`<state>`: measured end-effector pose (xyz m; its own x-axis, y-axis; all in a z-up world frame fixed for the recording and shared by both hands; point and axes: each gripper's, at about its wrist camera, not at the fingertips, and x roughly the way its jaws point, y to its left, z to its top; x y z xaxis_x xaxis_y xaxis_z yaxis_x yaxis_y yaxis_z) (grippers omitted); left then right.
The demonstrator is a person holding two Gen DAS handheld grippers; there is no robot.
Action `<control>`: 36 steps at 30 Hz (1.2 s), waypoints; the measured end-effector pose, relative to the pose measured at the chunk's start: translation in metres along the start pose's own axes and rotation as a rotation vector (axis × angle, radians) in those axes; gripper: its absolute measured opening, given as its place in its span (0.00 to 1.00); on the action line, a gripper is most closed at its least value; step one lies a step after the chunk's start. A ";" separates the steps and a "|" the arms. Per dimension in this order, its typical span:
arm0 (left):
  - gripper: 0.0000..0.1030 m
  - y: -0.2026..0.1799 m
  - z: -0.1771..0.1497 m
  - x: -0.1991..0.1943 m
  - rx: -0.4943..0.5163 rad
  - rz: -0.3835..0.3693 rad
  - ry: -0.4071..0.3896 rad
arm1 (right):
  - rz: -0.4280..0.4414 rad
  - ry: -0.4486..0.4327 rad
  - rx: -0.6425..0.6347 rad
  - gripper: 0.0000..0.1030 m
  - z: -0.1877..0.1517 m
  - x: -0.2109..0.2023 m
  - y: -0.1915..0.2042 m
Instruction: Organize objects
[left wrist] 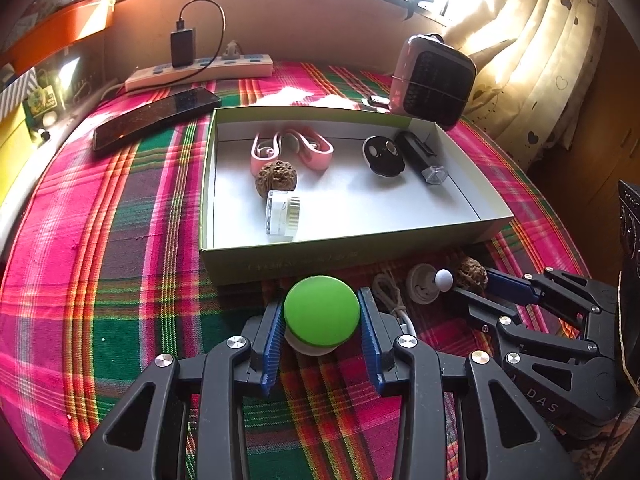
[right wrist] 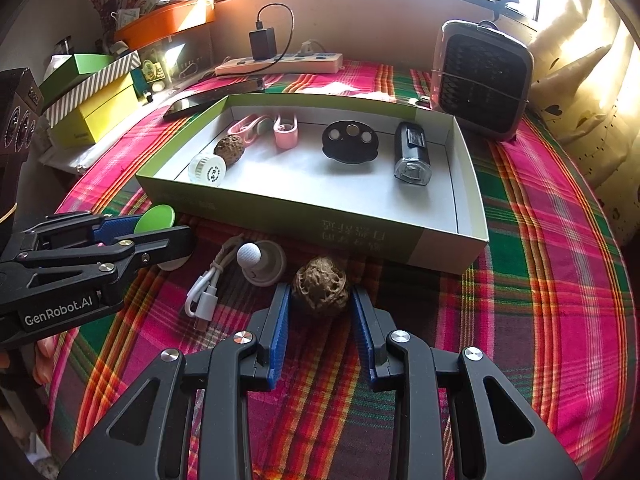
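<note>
A plaid cloth (left wrist: 100, 240) covers the table. On it, at twelve o'clock from me, sits an open shallow box (left wrist: 224, 264). Past its far right corner, at one o'clock, stands a small heater (left wrist: 434, 80); at eleven o'clock lie a phone (left wrist: 156, 118) and a power strip (left wrist: 200, 72).

Inside the box, from large to small: a black torch (right wrist: 412, 152) at the right, a black disc (right wrist: 350, 142) beside it, pink clips (left wrist: 292, 148) at the far left, a walnut (left wrist: 276, 176) and a white jar (left wrist: 282, 212) near the left wall.

My left gripper (left wrist: 322, 320) is clamped on a green-topped puck (left wrist: 322, 312), in front of the box. My right gripper (right wrist: 320, 300) has its pads at either side of a second walnut (right wrist: 320, 284); I cannot tell whether they press it. Between the two lie a white cup with a ball (right wrist: 262, 266) and a coiled cable (right wrist: 208, 288).
</note>
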<state>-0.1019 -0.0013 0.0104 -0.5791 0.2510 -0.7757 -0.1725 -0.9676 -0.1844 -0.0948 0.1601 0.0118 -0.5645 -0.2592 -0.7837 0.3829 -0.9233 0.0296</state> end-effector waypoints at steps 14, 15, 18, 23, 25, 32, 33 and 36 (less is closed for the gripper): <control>0.30 0.001 0.000 0.000 -0.009 -0.006 -0.014 | -0.004 -0.005 -0.009 0.30 0.001 0.001 -0.001; 0.30 0.001 0.000 0.000 -0.009 -0.005 -0.015 | -0.004 -0.005 -0.009 0.30 0.001 0.001 -0.001; 0.30 0.001 -0.001 0.000 -0.009 -0.004 -0.016 | -0.004 -0.005 -0.009 0.30 0.001 0.001 -0.002; 0.30 0.001 -0.001 0.000 -0.010 -0.003 -0.017 | -0.004 -0.005 -0.008 0.30 0.001 0.001 -0.002; 0.30 0.001 -0.001 -0.001 -0.012 -0.003 -0.018 | -0.004 -0.005 -0.008 0.30 0.001 0.001 -0.002; 0.30 0.001 -0.001 -0.001 -0.014 -0.004 -0.017 | -0.003 -0.006 -0.008 0.30 0.001 0.001 -0.002; 0.30 0.001 -0.001 -0.001 -0.013 -0.004 -0.018 | -0.003 -0.006 -0.008 0.30 0.001 0.001 -0.002; 0.30 0.001 -0.001 -0.001 -0.012 0.000 -0.018 | -0.002 -0.006 -0.006 0.30 0.001 0.001 -0.003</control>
<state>-0.1003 -0.0028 0.0104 -0.5934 0.2512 -0.7647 -0.1630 -0.9679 -0.1914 -0.0970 0.1619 0.0122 -0.5698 -0.2590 -0.7799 0.3864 -0.9220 0.0240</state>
